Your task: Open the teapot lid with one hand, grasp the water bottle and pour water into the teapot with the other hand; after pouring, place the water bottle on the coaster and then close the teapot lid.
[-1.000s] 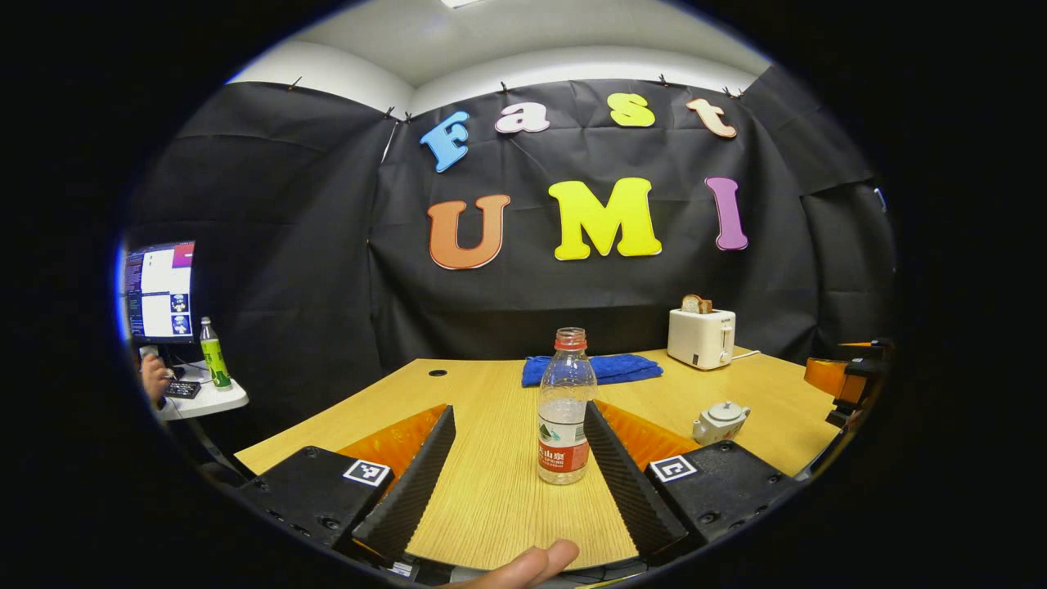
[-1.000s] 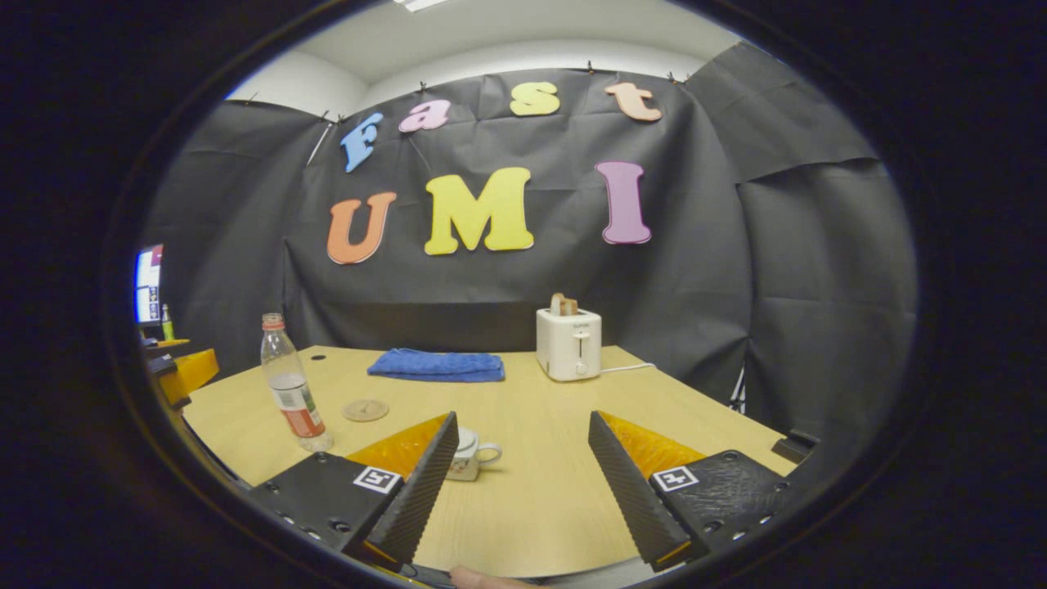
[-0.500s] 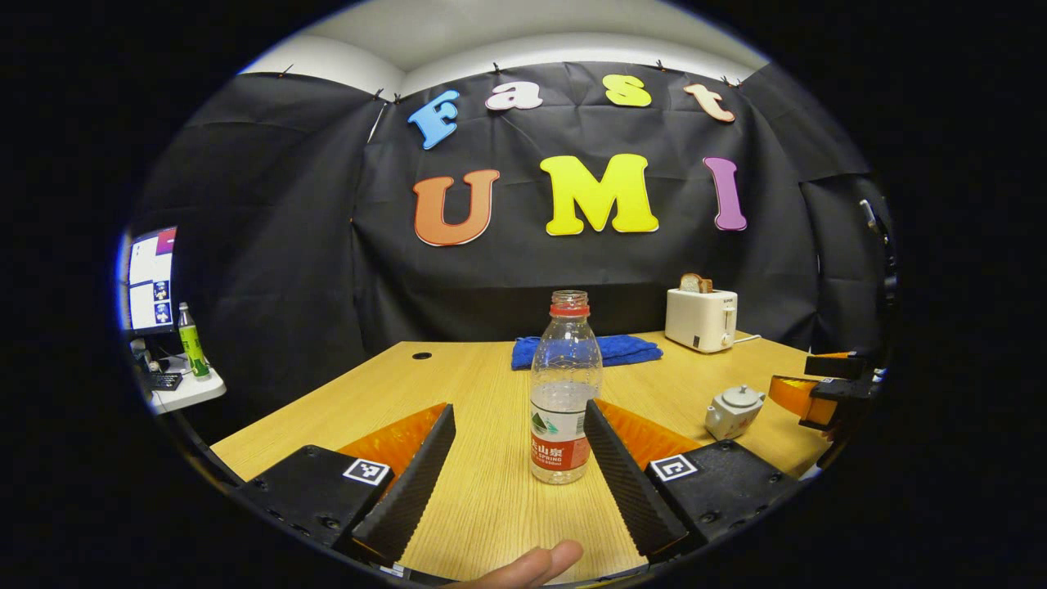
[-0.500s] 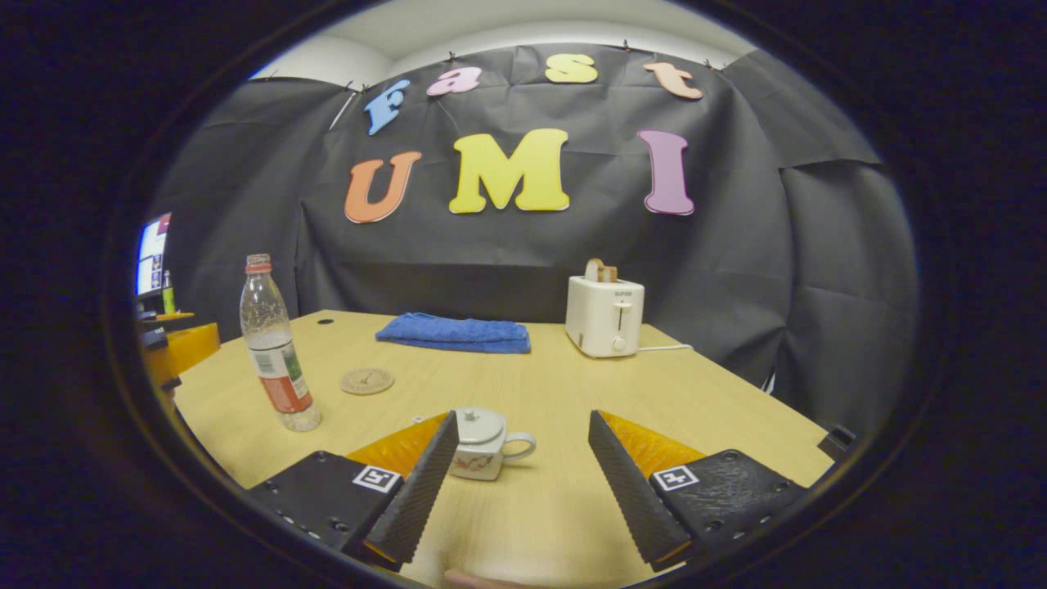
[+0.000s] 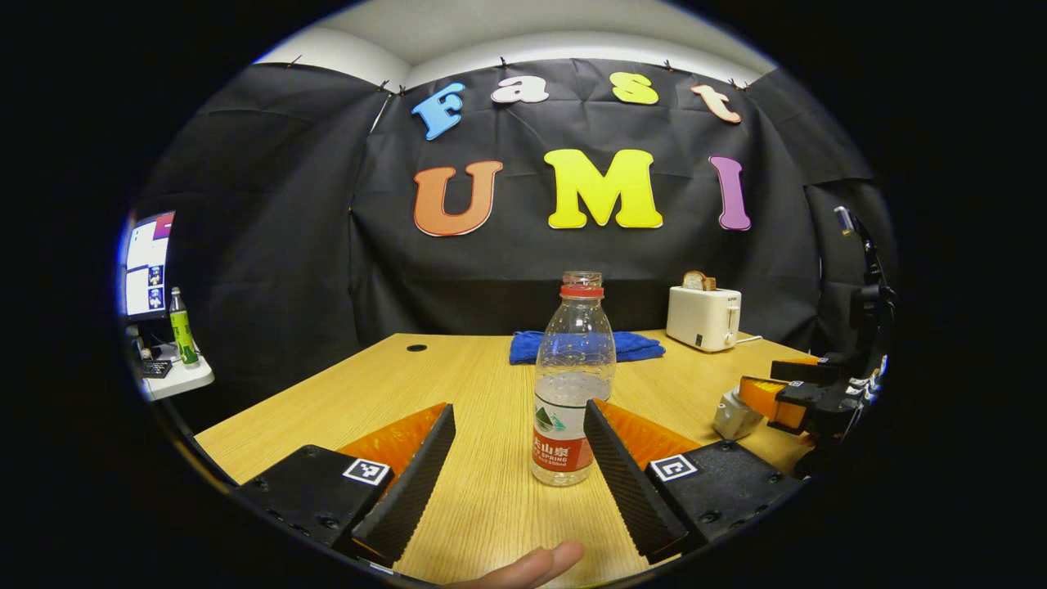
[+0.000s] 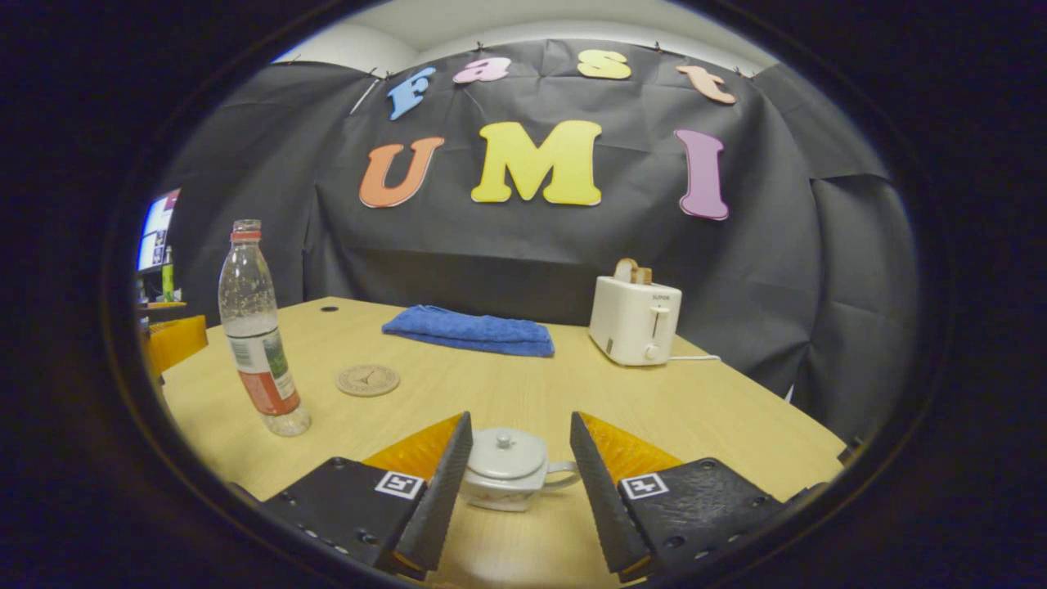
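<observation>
ridged tongs (image 5: pixel 517 458), square tag markers

Water bottle (image 5: pixel 572 384) label: "SPRING". Toaster (image 6: pixel 634 317) front: small word, unreadable.

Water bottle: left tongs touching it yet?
Cannot tell. In the left gripper view the open left tongs straddle the water bottle; one finger overlaps its edge, no clear gap.

Uncapped water bottle (image 6: pixel 255 343) upright; lidded white teapot (image 6: pixel 507 469); round, seemingly cork coaster (image 6: pixel 367 379) between.
</observation>
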{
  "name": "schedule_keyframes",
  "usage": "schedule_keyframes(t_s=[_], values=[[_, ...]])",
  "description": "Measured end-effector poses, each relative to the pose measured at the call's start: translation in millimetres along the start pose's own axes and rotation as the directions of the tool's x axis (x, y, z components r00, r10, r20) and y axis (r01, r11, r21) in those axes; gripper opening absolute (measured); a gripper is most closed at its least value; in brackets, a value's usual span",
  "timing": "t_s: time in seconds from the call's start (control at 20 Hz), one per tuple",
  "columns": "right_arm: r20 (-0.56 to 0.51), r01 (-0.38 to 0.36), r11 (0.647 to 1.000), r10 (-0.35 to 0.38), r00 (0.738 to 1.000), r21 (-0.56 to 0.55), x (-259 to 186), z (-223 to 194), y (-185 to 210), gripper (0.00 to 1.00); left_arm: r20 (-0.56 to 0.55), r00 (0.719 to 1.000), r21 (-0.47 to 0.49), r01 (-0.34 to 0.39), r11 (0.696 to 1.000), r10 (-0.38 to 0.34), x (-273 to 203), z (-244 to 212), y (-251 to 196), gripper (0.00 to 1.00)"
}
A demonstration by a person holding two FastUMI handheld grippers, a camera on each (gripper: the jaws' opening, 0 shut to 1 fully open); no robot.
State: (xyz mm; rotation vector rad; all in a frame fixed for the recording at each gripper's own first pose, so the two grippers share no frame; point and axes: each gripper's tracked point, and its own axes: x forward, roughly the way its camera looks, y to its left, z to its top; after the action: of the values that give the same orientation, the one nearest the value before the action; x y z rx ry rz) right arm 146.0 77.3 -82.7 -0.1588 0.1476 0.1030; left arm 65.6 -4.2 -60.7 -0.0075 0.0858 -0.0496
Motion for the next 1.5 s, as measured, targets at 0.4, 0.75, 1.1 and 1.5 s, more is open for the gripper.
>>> schedule_keyframes(t_s=[0.4, 0.75, 1.1, 1.5], values=[[-0.005, -0.047, 0.997, 0.047, 0.999, 0.053, 10, -2, 6, 0.46, 0.008, 1.0, -0.004, 0.026, 1.0, -0.026, 3, -3, -8, 0.99], [-0.017, -0.07, 0.995, 0.072, 0.997, 0.071, 14, -3, 9, 0.16, 0.004, 0.999, 0.006, 0.038, 0.999, -0.038, 5, -7, -11, 0.99], [-0.01, -0.028, 0.998, 0.029, 1.0, 0.057, 13, -2, 3, 0.03, -0.015, 0.999, 0.011, 0.051, 0.999, -0.05, 8, -14, -14, 0.99], [0.067, -0.037, 0.997, 0.032, 0.997, 0.068, 4, 29, 3, 0.01, -0.037, 0.993, -0.005, 0.108, 0.994, -0.108, 3, -16, -23, 0.99]])
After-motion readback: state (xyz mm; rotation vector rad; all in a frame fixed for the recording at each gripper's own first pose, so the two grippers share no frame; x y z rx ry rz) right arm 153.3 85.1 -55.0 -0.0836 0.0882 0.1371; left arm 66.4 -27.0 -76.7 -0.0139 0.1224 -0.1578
